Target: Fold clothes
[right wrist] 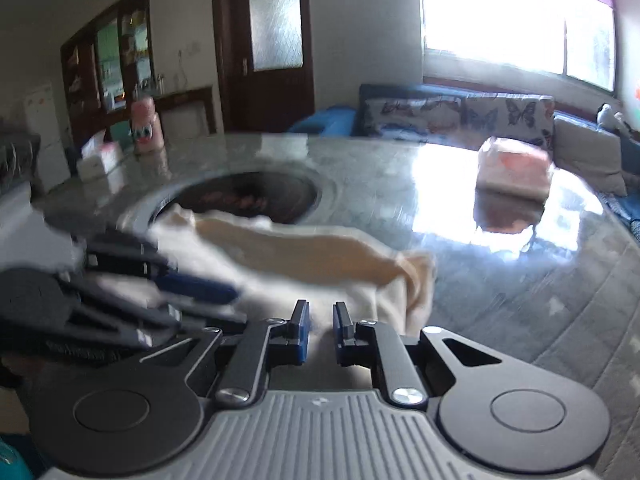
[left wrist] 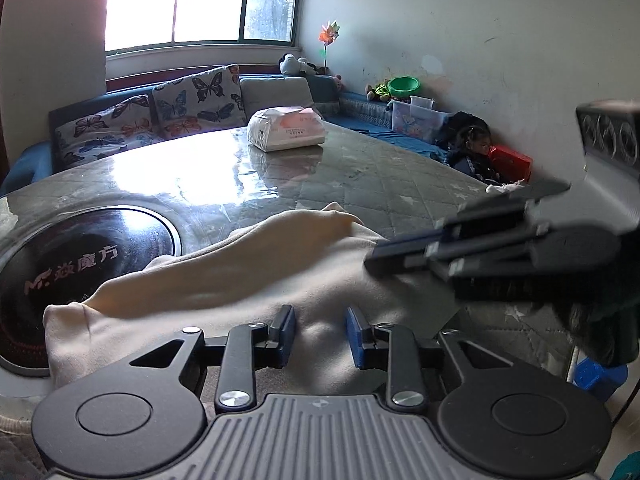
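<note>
Garment (left wrist: pixel 256 276): cream, plain, no print. Worktop (left wrist: pixel 384 168): grey-green, quilted diamond stitching under a glossy cover. Inset disc (left wrist: pixel 80 264): black with red lettering. Tissue pack (left wrist: pixel 286 128): white and pink. Cushions (left wrist: pixel 200 98): pale, multicoloured butterfly print. Sofa (left wrist: pixel 24 164): blue. Gripper (left wrist: pixel 320 334) pads (left wrist: pixel 356 336): blue on black arms.

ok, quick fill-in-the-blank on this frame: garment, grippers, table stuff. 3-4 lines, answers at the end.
1. The cream garment lies on the ____ table, partly over the black round inset.
2. Both the left gripper and the right gripper have their jaws ____, with cloth showing between the fingers.
3. The white and pink pack sits on the table's far side, near the sofa's ____-print cushions.

Missing words: glass-topped; open; butterfly
</note>
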